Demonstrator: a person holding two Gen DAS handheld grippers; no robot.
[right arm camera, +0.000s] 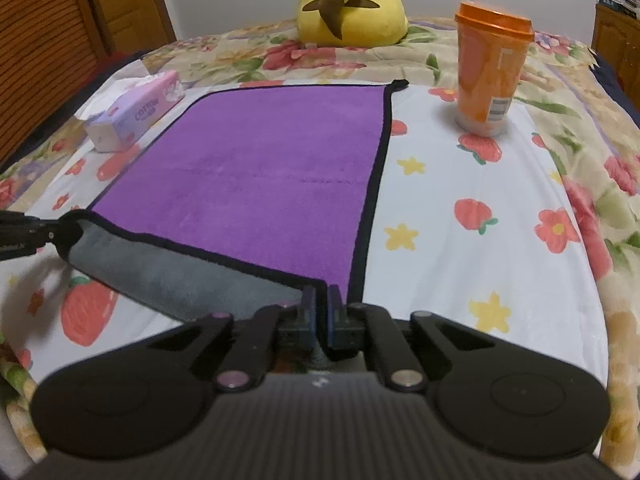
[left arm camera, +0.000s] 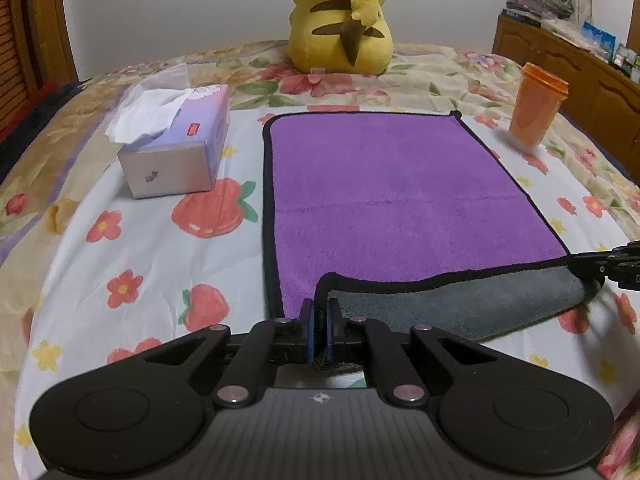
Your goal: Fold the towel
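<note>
A purple towel (left arm camera: 392, 188) with black trim and a grey underside lies flat on the bed; it also shows in the right wrist view (right arm camera: 256, 168). My left gripper (left arm camera: 320, 308) is shut on the towel's near left corner. My right gripper (right arm camera: 320, 296) is shut on the near right corner. Both corners are lifted, so the near edge is turned up and shows the grey underside (left arm camera: 460, 308). The right gripper shows at the right edge of the left wrist view (left arm camera: 612, 260), and the left gripper shows at the left edge of the right wrist view (right arm camera: 24, 232).
A tissue box (left arm camera: 176, 148) stands left of the towel. An orange lidded cup (right arm camera: 492, 68) stands to its right. A yellow plush toy (left arm camera: 344, 20) sits beyond the far edge. A wooden cabinet (left arm camera: 568, 60) stands at the far right beside the bed.
</note>
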